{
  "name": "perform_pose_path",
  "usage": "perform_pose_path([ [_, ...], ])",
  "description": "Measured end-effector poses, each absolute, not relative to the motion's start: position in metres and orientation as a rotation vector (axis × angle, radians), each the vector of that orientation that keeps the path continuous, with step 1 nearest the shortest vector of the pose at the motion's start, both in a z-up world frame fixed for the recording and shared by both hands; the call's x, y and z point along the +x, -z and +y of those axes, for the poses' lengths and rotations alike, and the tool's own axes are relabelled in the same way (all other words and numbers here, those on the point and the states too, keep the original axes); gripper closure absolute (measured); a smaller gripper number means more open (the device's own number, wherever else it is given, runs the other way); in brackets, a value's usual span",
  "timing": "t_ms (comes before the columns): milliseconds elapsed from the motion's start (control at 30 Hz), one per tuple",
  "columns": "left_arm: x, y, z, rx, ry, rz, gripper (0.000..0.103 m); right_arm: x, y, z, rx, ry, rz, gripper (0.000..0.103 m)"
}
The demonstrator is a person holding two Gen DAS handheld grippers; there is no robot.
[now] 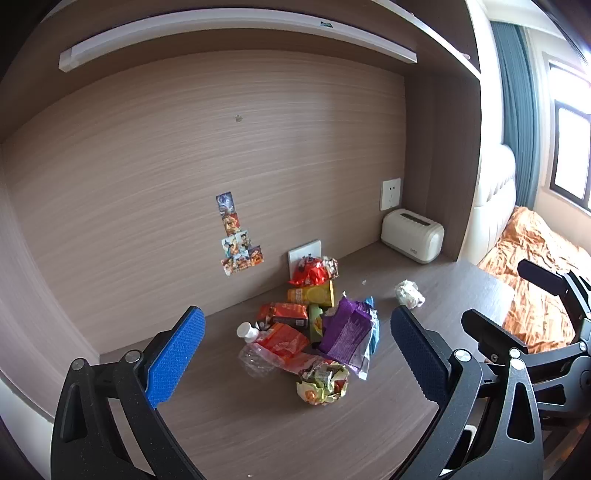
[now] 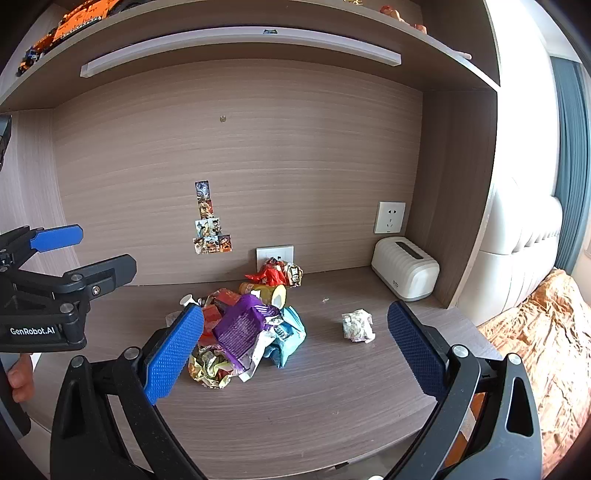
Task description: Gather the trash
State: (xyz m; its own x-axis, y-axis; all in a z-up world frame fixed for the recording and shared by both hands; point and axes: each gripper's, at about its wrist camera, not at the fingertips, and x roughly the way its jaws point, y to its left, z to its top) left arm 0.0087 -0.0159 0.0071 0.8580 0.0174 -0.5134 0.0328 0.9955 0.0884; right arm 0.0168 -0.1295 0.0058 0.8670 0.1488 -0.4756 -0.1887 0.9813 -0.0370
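A pile of trash lies mid-desk near the back wall: a purple wrapper (image 1: 347, 328) (image 2: 240, 325), an orange box (image 1: 284, 314), a red wrapper (image 1: 312, 271) (image 2: 269, 275), a yellow can (image 1: 312, 293) (image 2: 266, 291), a crumpled yellow-green wrapper (image 1: 323, 382) (image 2: 210, 369), a clear plastic bottle (image 1: 255, 343) and a light blue wrapper (image 2: 291, 332). A crumpled white paper ball (image 1: 408, 293) (image 2: 356, 325) sits apart to the right. My left gripper (image 1: 297, 350) (image 2: 107, 249) hovers open before the pile. My right gripper (image 2: 295, 350) (image 1: 517, 306) is open too, holding nothing.
A white toaster-shaped appliance (image 1: 412, 236) (image 2: 404, 267) stands in the desk's back right corner under a wall socket (image 2: 389, 217). Stickers (image 2: 208, 229) are on the back panel. A shelf (image 2: 258, 22) hangs overhead. A bed with an orange blanket (image 1: 535, 266) lies right of the desk (image 2: 295, 413).
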Motion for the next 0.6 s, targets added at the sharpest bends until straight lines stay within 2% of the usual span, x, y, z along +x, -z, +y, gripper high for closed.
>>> perform_pose_path([
  [600, 0.014, -0.007, -0.003, 0.059, 0.01, 0.532, 0.005, 0.026, -0.007, -0.124, -0.08, -0.188, 0.493, 0.003],
])
